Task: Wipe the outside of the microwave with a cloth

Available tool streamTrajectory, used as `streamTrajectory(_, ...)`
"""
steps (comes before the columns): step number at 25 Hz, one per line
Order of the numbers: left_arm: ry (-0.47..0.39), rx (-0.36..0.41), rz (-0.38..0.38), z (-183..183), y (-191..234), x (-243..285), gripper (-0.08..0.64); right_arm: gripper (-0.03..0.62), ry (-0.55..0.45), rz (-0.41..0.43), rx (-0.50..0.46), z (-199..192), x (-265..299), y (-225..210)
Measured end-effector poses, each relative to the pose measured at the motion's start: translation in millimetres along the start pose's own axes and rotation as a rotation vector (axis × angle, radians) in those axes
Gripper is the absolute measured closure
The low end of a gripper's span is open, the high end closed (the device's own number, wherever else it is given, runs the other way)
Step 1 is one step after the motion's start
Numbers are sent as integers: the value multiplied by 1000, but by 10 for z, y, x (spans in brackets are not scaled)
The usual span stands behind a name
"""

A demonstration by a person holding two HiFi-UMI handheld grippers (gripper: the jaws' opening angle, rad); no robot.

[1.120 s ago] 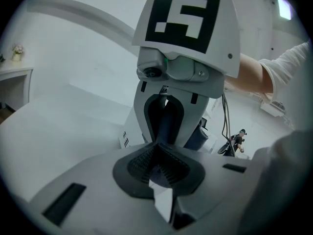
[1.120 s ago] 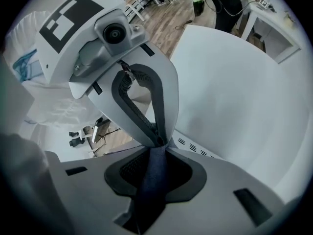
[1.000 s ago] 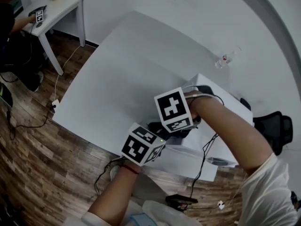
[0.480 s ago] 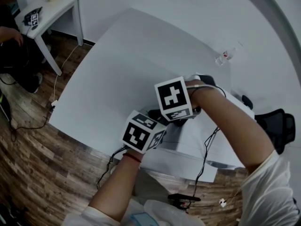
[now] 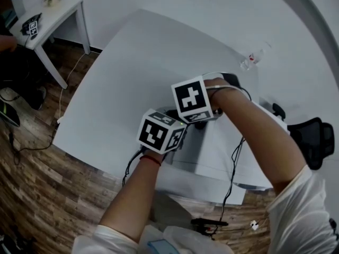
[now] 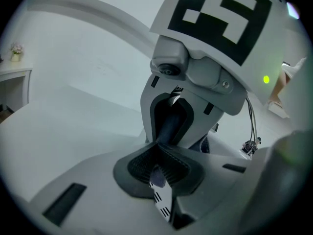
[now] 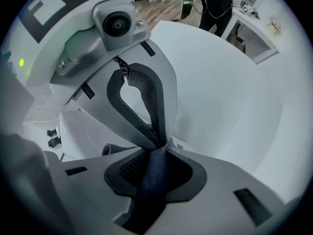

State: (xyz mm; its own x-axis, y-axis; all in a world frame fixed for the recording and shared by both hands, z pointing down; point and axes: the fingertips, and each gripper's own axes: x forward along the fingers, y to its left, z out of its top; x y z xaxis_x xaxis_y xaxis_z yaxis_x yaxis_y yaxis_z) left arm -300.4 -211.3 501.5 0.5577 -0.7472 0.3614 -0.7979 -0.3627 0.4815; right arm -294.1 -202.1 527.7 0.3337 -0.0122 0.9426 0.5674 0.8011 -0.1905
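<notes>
The white microwave [image 5: 222, 152] stands at the table's near right corner, under my arms. Both grippers meet nose to nose above its left top edge. A dark blue cloth [image 7: 151, 180] runs between them. My right gripper [image 7: 154, 163] is shut on the cloth, which fills its jaws. Facing it, my left gripper [image 6: 159, 173] is shut on the cloth's other end, where a white striped tag [image 6: 164, 199] shows. In the left gripper view the cloth [image 6: 168, 126] hangs within the right gripper's jaws. The marker cubes hide the cloth in the head view.
The microwave sits on a large white table [image 5: 132, 73], with a clear plastic bottle [image 5: 253, 62] at the far right. A small white desk [image 5: 47, 15] stands at the far left on wooden floor. A black chair [image 5: 310, 139] is to the right. Cables [image 5: 233, 163] trail over the microwave.
The left gripper has risen and closed in on the right gripper, so the two cubes now nearly touch. Both have shifted slightly away from me over the microwave.
</notes>
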Motion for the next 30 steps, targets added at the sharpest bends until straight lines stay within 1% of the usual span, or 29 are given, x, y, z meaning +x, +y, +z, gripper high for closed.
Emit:
streamTrajectory(7,-11,17,-11,86,109,166,551,495,29,-44,20,-108,35,-202)
streamTrajectory(10,-15,14,-35,108,138,167,551,495,31,-43,26,-101,23,-235)
streamTrajectory(14,-37,-2,-67,71,121,118,551,495,28,-37,5,-61,23,-208)
streamTrajectory(18,-45,-24,-100,-21,77,80,551,497,44,-21,-12,-30,53,-136)
streamTrajectory(23,-31,-18,-122,-161,24,18,551,497,72,-21,-30,52,113,1)
streamTrajectory(26,-45,-26,-141,-243,-28,-41,552,499,102,-18,-13,63,119,137)
streamTrajectory(30,-54,-40,-155,-346,-118,-102,552,499,114,-23,-4,92,150,282)
